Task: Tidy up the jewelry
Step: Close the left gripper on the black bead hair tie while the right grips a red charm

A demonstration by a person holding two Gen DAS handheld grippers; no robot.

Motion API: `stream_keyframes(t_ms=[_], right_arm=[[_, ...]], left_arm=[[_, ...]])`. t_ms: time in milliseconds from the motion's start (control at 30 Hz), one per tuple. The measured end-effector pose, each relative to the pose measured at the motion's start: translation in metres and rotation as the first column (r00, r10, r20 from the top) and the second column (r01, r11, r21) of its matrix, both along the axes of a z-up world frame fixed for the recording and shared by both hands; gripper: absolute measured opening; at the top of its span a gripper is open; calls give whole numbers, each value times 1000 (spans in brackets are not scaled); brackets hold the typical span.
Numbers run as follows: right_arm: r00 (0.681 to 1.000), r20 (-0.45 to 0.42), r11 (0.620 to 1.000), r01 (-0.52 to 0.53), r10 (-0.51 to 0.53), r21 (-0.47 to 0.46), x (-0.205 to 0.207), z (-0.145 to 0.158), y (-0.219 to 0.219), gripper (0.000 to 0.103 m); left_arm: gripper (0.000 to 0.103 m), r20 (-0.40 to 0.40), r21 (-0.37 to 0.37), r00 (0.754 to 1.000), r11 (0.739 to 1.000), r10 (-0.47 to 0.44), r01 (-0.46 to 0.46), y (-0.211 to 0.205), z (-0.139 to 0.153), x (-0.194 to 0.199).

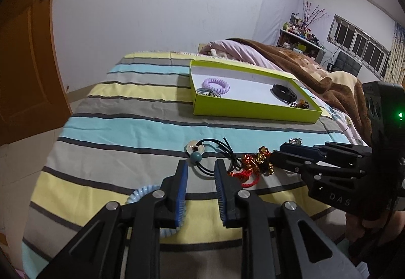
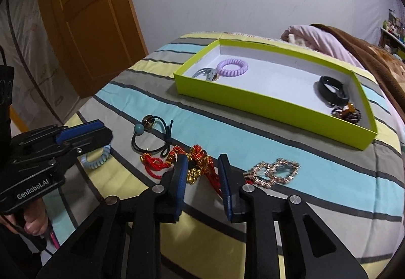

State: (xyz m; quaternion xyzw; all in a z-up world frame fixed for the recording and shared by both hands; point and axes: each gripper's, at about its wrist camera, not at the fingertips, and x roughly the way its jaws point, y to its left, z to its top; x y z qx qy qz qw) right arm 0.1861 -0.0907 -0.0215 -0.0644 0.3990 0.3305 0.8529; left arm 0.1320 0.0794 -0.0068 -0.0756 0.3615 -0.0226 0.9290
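A lime-green box (image 1: 253,107) (image 2: 265,101) lies on the striped bed and holds a purple coil bracelet (image 1: 216,85) (image 2: 232,67), a black band (image 1: 284,92) (image 2: 332,91), grey hair ties (image 2: 202,73) and a dark beaded piece (image 2: 346,113). In front of it lie a black cord hair tie with a teal bead (image 1: 197,157) (image 2: 140,129), a red-and-gold knot ornament (image 1: 255,165) (image 2: 195,160), a rhinestone clip (image 2: 276,172) and a light-blue coil bracelet (image 1: 141,192) (image 2: 97,158). My left gripper (image 1: 201,170) (image 2: 101,132) is open over the cord tie. My right gripper (image 2: 203,167) (image 1: 278,149) is open around the red ornament.
A brown blanket (image 1: 303,61) and pink pillow (image 2: 316,35) lie beyond the box. An orange door (image 2: 83,13) stands at the left. Shelves (image 1: 298,38) and a window (image 1: 359,38) are far right. The bed edge runs just below the grippers.
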Motion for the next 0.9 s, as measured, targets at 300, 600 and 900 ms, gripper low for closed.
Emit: stream_keyframes(t_ms=[300, 600, 900], right_arm=[[999, 19, 999, -26, 27, -38, 2, -2, 10, 1], [999, 33, 1000, 4, -5, 21, -1, 10, -7, 0], [998, 40, 996, 52, -55, 75, -4, 24, -30, 1]], left_arm=[[23, -59, -12, 998, 1000, 4, -5, -3, -12, 19], [23, -116, -15, 993, 1000, 22, -24, -4, -22, 31], [6, -128, 31, 992, 999, 25, -21, -11, -24, 35]])
